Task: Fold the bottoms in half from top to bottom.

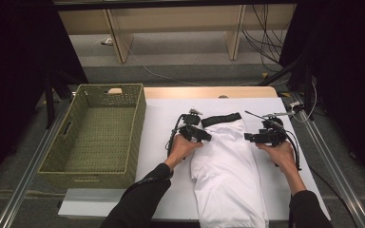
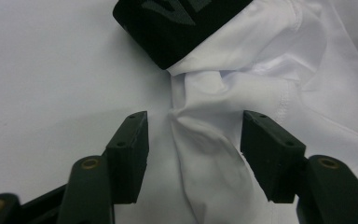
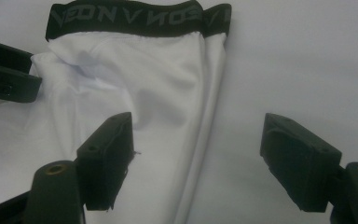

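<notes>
High view first, from left to right: the woven basket (image 1: pixel 93 134) stands on the left part of the table (image 1: pixel 166 118), and the white garment (image 1: pixel 228 166) with its black waistband (image 1: pixel 221 119) lies in the middle, well apart from the basket. Your left gripper (image 1: pixel 197 134) rests at the garment's left edge, just below the waistband. In the left gripper view its jaws stand wide apart, one on each side of a raised wrinkle of white cloth (image 2: pixel 205 140), and they hold nothing yet. Your right gripper (image 1: pixel 259 137) is at the garment's right edge. In the right gripper view its jaws are also wide open and empty: one pad is over the cloth (image 3: pixel 168 107), the other over the bare table.

The risk, I think, is an uneven grasp. If you close the left jaws now, they may catch only the top layer of the wrinkle, though I cannot tell how many layers lie there. The right jaws may slip off the thin edge, and then the fold would twist or open.
</notes>
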A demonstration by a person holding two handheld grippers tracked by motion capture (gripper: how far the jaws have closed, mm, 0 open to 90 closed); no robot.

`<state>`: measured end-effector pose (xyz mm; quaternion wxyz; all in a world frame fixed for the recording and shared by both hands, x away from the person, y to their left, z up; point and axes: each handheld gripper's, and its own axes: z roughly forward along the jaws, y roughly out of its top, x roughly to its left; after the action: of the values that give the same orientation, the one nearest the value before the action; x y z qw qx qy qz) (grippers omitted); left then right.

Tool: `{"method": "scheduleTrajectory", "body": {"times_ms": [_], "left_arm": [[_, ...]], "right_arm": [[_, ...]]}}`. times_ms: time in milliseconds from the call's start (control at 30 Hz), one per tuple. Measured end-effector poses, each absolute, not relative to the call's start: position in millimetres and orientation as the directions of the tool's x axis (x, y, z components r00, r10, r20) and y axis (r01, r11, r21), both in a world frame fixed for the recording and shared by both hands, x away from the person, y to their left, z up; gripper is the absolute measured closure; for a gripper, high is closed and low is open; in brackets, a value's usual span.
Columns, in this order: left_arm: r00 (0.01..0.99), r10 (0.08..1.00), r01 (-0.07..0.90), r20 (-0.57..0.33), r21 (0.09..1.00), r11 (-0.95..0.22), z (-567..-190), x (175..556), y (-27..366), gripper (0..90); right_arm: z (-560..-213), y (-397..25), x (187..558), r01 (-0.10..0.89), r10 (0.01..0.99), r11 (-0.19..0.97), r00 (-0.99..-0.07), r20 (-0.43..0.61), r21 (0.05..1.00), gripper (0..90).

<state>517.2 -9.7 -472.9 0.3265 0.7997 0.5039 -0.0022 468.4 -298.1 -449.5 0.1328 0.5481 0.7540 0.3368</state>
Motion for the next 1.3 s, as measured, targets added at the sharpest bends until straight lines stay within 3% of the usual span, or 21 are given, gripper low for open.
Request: {"method": "scheduleTrajectory", "body": {"times_ms": [633, 867, 1300], "left_arm": [[0.521, 0.792, 0.790, -0.318, 0.530, -0.307, -478, 522, -13, 84.2], [0.539, 0.787, 0.775, -0.300, 0.543, -0.324, -477, 519, -14, 87.5], [0.556, 0.774, 0.763, -0.302, 0.554, -0.332, -471, 518, -11, 87.7]], "right_arm": [[-452, -288, 480, 0.753, 0.917, 0.181, -0.362, 0.168, 0.633, 27.2], [-460, -282, 494, 0.785, 0.922, 0.190, -0.349, 0.168, 0.589, 29.1], [-468, -284, 512, 0.829, 0.931, 0.179, -0.317, 0.180, 0.530, 43.9]]}}
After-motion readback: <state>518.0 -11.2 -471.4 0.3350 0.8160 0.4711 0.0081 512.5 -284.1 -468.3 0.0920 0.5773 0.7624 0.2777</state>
